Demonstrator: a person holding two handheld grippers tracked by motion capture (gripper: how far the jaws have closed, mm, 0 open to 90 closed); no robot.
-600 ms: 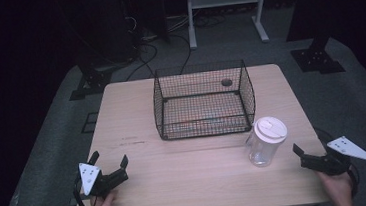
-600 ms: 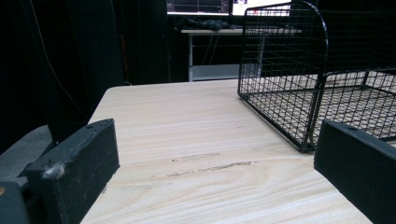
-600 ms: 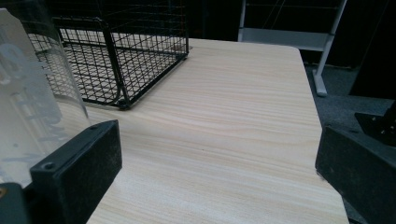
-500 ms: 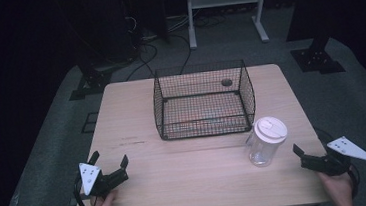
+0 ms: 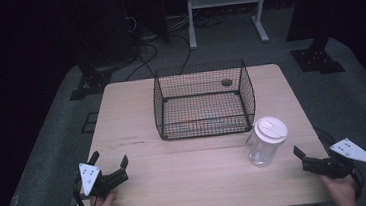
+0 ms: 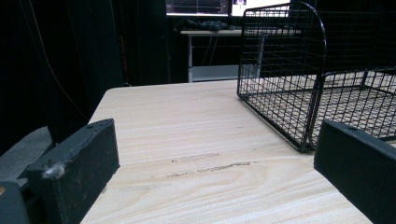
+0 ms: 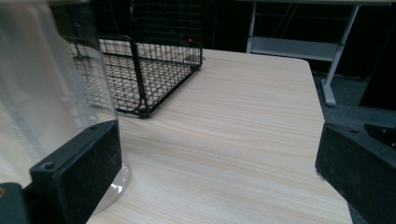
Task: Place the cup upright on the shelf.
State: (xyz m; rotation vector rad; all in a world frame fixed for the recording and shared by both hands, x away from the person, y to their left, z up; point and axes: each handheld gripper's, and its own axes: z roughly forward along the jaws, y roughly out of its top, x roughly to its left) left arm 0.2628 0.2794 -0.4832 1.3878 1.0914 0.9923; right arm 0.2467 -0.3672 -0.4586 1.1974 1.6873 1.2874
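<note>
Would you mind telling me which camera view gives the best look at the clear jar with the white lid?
The high view: the jar stands whole there, white lid on, just right of the wire basket. The right gripper view catches a blurred part of its clear wall at the left edge.

Dark lab — floor cables (image 5: pixel 166 49), stands (image 5: pixel 317 56).

One wire basket (image 5: pixel 203 101), one clear jar (image 5: pixel 265 141) (white-lidded), and two tools, on one table (image 5: pixel 202 171)
</note>
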